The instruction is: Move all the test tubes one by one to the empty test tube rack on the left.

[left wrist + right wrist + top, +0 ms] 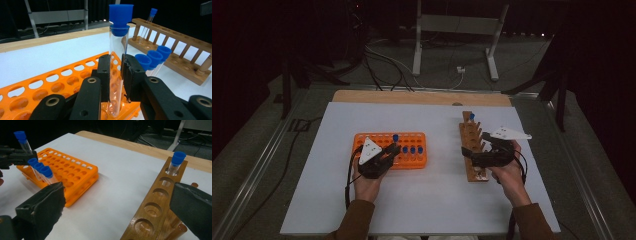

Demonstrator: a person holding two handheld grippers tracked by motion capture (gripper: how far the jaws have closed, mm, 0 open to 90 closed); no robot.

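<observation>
Left gripper [115, 75]: clenched on a clear, blue-capped plastic test tube [117, 57], held upright over the orange perforated plastic rack [50, 85], forearm extended from below. Right gripper [117, 207]: jaws spread wide, nothing grasped, levelled beside the brown wooden tube stand [155, 207], right of that rack.

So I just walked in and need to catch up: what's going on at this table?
A person is moving capped test tubes between racks. The left tongs are shut on a blue-capped tube standing in the orange rack, where three more tubes sit. The right tongs are open beside the wooden rack, which holds one tube.
</observation>
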